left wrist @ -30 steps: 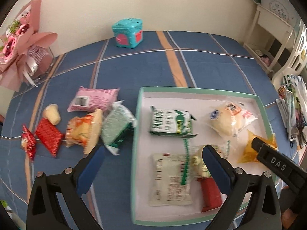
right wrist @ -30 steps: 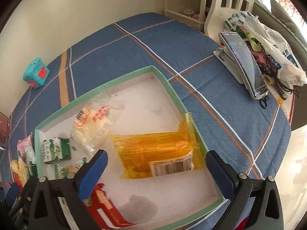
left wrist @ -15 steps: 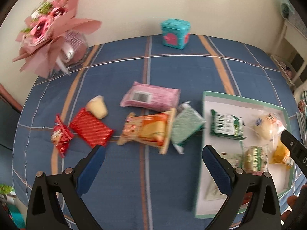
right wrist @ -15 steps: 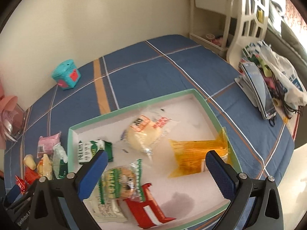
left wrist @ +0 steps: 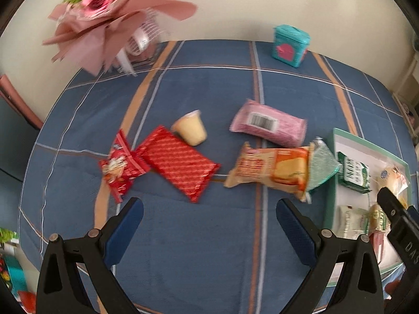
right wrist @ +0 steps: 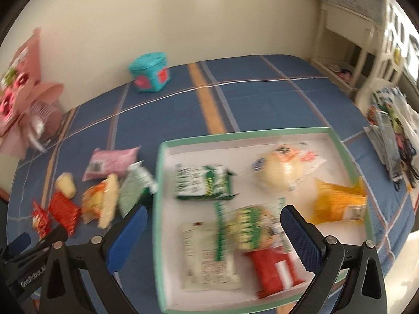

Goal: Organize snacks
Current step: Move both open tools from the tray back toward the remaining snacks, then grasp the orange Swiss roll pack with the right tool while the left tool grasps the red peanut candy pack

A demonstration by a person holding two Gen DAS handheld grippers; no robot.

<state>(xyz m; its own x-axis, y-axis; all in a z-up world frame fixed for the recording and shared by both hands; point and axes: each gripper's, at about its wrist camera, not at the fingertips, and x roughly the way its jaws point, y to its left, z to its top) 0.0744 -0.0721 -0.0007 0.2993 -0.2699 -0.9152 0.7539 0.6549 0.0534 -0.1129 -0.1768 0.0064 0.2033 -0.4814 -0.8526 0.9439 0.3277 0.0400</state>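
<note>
Roughly half done: six packets already lying in the green-rimmed tray [right wrist: 348, 154], six snacks [left wrist: 269, 168] left loose on the blue plaid counter [left wrist: 209, 248] just beside it, left gripper [left wrist: 209, 225] and right gripper [right wrist: 213, 231] both spread wide, empty.

We see: bouquet [left wrist: 104, 7] — pink, at the wall | teal box [left wrist: 290, 45] on the blue cloth [left wrist: 209, 83] | white shelf [right wrist: 348, 41] — far right

We see left gripper [left wrist: 209, 225] jaws apart, empty, above blue cloth [left wrist: 209, 261]; red packet [left wrist: 179, 166] beyond; tray [left wrist: 330, 196] right.
</note>
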